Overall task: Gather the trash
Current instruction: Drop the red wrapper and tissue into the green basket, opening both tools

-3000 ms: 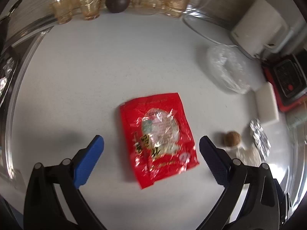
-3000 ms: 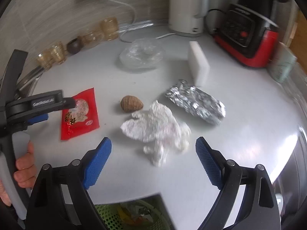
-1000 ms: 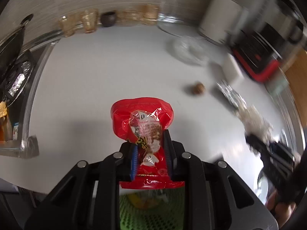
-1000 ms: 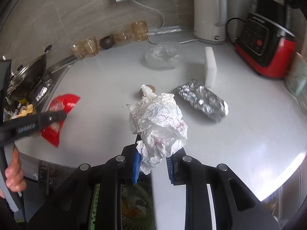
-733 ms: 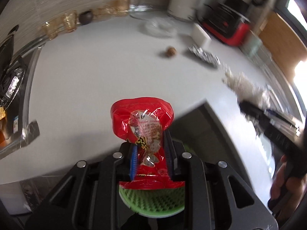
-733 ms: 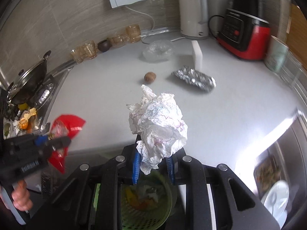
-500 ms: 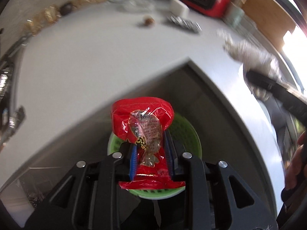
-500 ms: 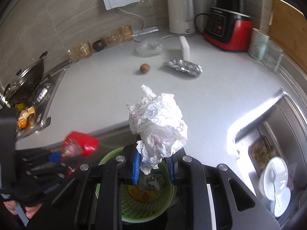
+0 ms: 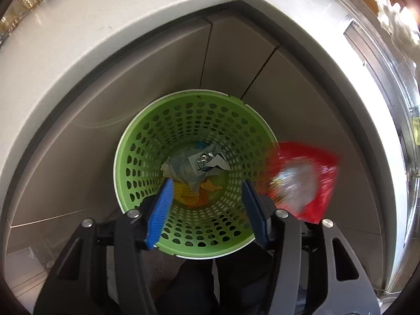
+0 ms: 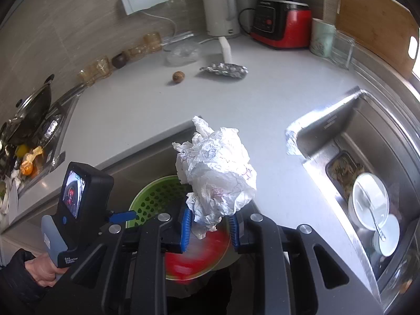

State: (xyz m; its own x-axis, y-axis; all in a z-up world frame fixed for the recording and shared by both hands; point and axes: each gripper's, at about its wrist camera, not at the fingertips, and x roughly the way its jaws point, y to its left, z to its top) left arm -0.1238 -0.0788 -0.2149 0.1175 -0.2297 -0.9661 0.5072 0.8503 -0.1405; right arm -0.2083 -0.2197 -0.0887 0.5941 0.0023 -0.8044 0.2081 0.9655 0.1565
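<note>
Two grippers hang over a green bin (image 9: 147,157) below the counter edge (image 9: 131,26). On the left, the left gripper (image 9: 207,207) points down into it, jaws opening with nothing between them; the blurred red wrapper (image 9: 302,181) is loose just right of them, over the rim. On the right, the right gripper (image 10: 208,225) pinches crumpled paper (image 10: 218,176) in narrow jaws above the bin.
</note>
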